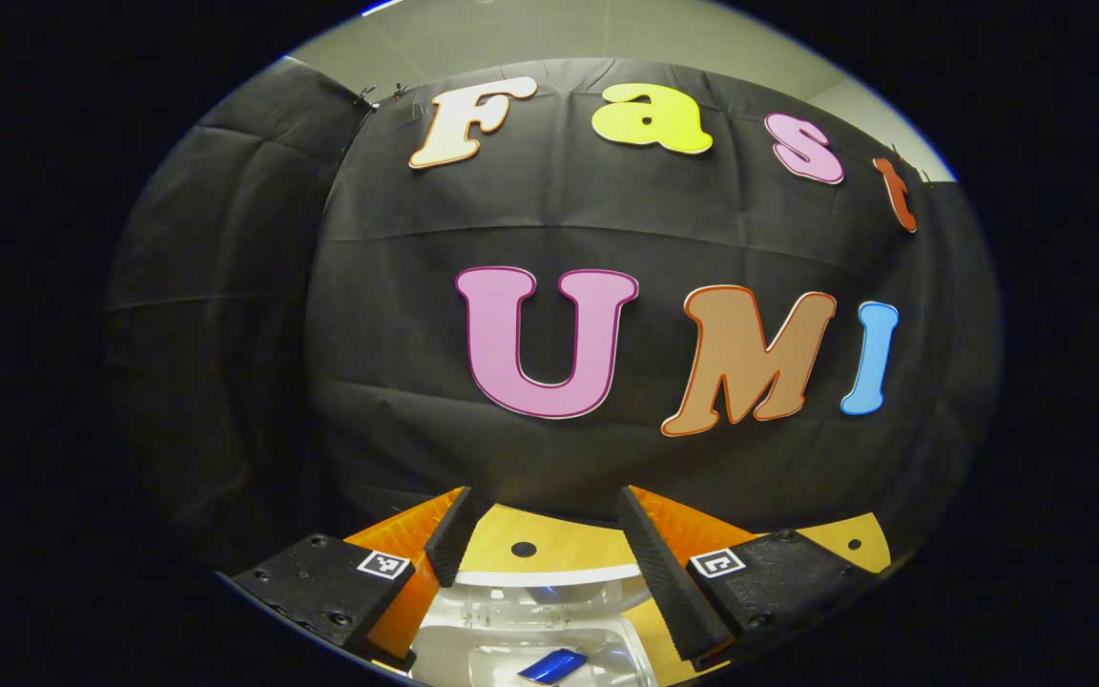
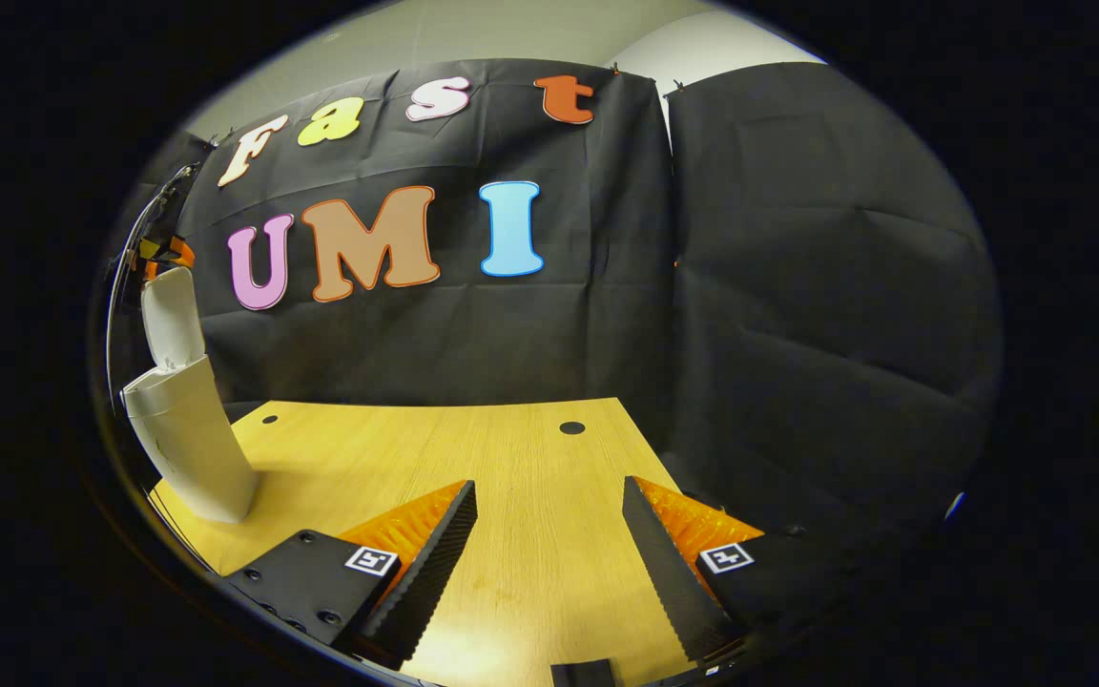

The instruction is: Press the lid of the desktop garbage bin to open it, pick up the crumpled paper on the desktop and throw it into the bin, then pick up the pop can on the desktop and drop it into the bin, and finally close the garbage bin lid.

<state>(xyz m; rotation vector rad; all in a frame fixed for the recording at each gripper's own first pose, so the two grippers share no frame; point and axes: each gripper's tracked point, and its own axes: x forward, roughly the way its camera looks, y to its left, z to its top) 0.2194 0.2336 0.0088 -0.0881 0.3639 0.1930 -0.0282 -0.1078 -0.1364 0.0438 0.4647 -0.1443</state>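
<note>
1. Left hand-held gripper: its fingers are spread wide with nothing between them. It hangs over the open mouth of the garbage bin at the bottom centre of the left gripper view; a blue item, probably the pop can, lies inside.
2. Right hand-held gripper: fingers wide apart and empty above the bare table.
3. The lid stands raised at the left edge of the right gripper view. Closing it appears to be the step left: press it down squarely with one finger.
</note>
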